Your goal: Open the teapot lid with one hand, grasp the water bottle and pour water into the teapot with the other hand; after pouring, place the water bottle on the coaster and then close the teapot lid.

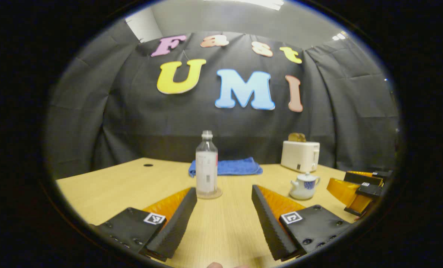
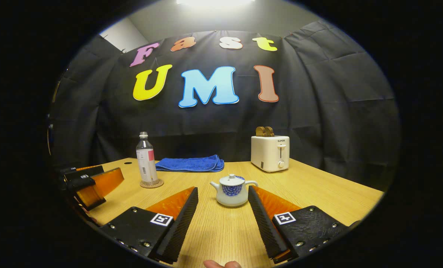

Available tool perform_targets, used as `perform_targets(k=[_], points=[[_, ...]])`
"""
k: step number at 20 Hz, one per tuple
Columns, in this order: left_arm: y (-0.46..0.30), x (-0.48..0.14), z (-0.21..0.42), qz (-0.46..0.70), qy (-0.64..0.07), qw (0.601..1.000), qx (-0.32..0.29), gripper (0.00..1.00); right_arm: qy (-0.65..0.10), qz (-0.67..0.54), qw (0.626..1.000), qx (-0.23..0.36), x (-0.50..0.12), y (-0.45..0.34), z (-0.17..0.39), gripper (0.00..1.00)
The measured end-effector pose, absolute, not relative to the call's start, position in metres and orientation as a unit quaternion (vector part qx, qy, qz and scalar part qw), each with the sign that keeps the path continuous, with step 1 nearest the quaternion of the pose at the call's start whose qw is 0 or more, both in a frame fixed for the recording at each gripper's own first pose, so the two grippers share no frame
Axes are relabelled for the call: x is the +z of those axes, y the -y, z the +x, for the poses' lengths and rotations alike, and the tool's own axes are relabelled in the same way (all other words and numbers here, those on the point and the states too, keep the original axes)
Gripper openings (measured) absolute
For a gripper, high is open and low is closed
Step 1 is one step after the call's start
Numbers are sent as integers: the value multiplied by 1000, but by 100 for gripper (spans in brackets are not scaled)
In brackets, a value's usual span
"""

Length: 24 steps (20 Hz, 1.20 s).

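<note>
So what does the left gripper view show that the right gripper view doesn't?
Left gripper view: the right gripper at its right edge, water bottle dead ahead. Right gripper view: the left gripper at its left edge, teapot dead ahead, the toaster with lever and knob. Both: water bottle on coaster, lidded teapot, blue towel, toaster, table.

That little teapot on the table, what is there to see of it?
The teapot is small, squat and white, seemingly glazed ceramic, with a blue pattern on its belly. Its lid is on, topped by a small knob. In the right gripper view, a short spout points left and a handle curves right. It stands upright on the wooden table, in front of the toaster, just ahead of the right tool, whose open fingers do not touch it.
</note>
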<state>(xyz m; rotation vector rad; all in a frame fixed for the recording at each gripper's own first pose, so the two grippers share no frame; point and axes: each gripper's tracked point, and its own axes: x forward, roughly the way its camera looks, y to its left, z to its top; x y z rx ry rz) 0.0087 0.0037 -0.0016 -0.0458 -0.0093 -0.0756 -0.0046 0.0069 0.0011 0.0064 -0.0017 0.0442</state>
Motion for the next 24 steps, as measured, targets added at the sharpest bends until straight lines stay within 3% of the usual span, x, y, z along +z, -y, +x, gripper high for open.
perform_targets(k=[3, 7, 24], points=[[17, -3, 3, -12, 3, 998, -57, 100, 1, -3, 1000, 21, 0, -11, -3, 83], [15, -1, -5, -5, 3, 999, -37, 100, 0, -3, 1000, -6, 0, -5, -1, 83], [17, -2, -3, -4, -2, 999, -35, 100, -2, -2, 1000, 0, -1, -7, -1, 83]])
